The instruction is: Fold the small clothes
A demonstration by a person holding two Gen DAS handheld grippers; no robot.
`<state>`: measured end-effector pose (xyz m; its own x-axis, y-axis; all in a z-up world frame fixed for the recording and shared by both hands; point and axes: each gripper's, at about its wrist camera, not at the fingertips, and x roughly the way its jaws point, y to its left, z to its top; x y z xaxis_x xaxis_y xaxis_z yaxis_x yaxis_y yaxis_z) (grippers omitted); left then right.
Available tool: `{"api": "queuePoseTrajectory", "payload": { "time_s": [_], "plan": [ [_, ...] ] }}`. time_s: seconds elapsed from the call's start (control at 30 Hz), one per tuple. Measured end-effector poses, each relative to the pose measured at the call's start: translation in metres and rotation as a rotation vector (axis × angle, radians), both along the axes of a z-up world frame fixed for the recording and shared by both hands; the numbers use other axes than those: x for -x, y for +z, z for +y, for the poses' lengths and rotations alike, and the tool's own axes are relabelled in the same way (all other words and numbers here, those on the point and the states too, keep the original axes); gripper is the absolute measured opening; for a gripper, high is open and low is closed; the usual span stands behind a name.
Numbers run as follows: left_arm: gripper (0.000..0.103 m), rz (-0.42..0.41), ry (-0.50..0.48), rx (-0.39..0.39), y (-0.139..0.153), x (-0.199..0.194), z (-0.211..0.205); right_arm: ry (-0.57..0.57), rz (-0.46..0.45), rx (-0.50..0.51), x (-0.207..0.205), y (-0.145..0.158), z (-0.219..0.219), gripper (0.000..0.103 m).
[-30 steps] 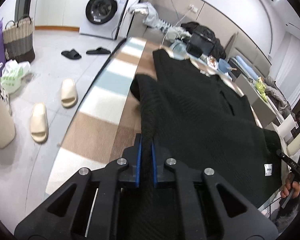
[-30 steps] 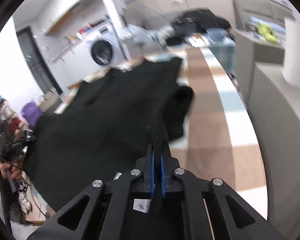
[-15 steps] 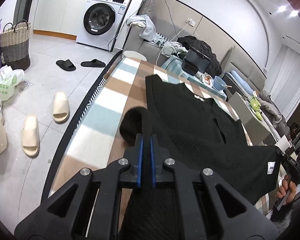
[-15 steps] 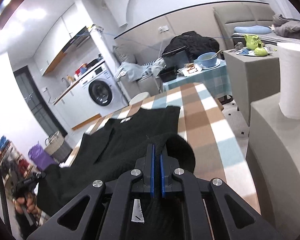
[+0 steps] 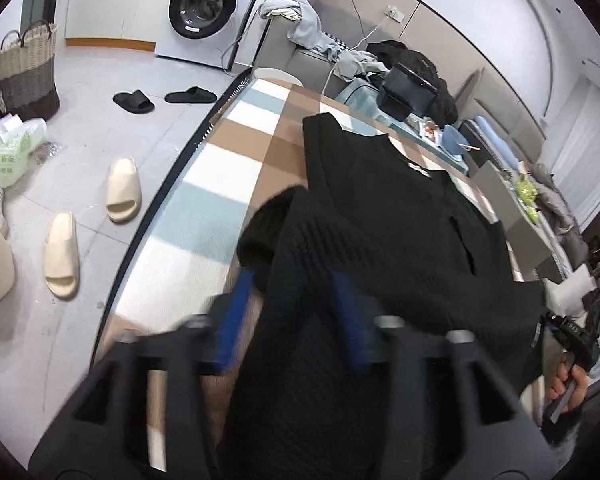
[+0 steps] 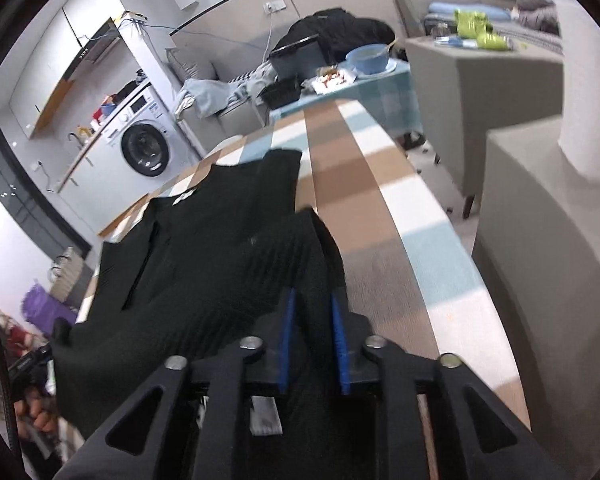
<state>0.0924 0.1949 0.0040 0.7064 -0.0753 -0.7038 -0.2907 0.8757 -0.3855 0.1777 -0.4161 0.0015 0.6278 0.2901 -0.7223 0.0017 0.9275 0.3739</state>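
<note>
A black knit sweater [image 5: 388,216] lies spread on the checked table [image 5: 228,168], collar toward the far end, a sleeve folded over on each side. My left gripper [image 5: 292,300] is open, its blue pads apart around the sweater's near left hem. In the right wrist view the same sweater [image 6: 220,240] lies on the checked table [image 6: 380,216]. My right gripper [image 6: 312,320] is open, with the near right hem lying loose between its blue pads.
The table's left edge drops to a tiled floor with cream slippers [image 5: 92,232], black slippers [image 5: 160,98], a basket [image 5: 26,68] and a washing machine [image 5: 204,8]. A grey cabinet [image 6: 540,240] stands right of the table. A cluttered sofa and side table [image 6: 340,72] lie beyond.
Both grippers were shut on the sweater's hem and have opened, letting it go. The sweater has come down from held up to lying on the table.
</note>
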Motion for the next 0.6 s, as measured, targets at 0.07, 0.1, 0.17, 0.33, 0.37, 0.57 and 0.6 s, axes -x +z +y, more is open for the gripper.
{"api": "queuePoseTrajectory", "payload": {
  "time_s": [0.07, 0.1, 0.17, 0.33, 0.37, 0.57, 0.6],
  "plan": [
    [0.057, -0.003, -0.005, 0.006, -0.002, 0.010, -0.001, 0.013, 0.006, -0.022, 0.012, -0.003, -0.008, 0.046],
    [0.058, 0.005, -0.011, 0.005, -0.003, 0.015, -0.001, 0.021, 0.010, -0.044, 0.021, -0.005, -0.017, 0.051],
    [0.058, 0.024, -0.017, -0.001, -0.008, 0.025, -0.002, 0.037, 0.014, -0.086, 0.033, -0.009, -0.025, 0.053],
    [0.058, 0.058, -0.013, 0.026, -0.024, 0.040, 0.000, 0.084, 0.027, -0.173, 0.056, -0.019, -0.036, 0.053],
    [0.058, 0.063, -0.011, 0.036, -0.027, 0.041, 0.000, 0.094, 0.022, -0.167, 0.058, -0.019, -0.034, 0.053],
    [0.058, 0.094, 0.001, 0.020, -0.040, 0.035, -0.006, 0.129, 0.039, -0.094, 0.045, -0.022, -0.007, 0.053],
    [0.058, 0.091, 0.002, 0.017, -0.039, 0.035, -0.006, 0.128, 0.038, -0.080, 0.043, -0.023, -0.004, 0.053]
  ]
}}
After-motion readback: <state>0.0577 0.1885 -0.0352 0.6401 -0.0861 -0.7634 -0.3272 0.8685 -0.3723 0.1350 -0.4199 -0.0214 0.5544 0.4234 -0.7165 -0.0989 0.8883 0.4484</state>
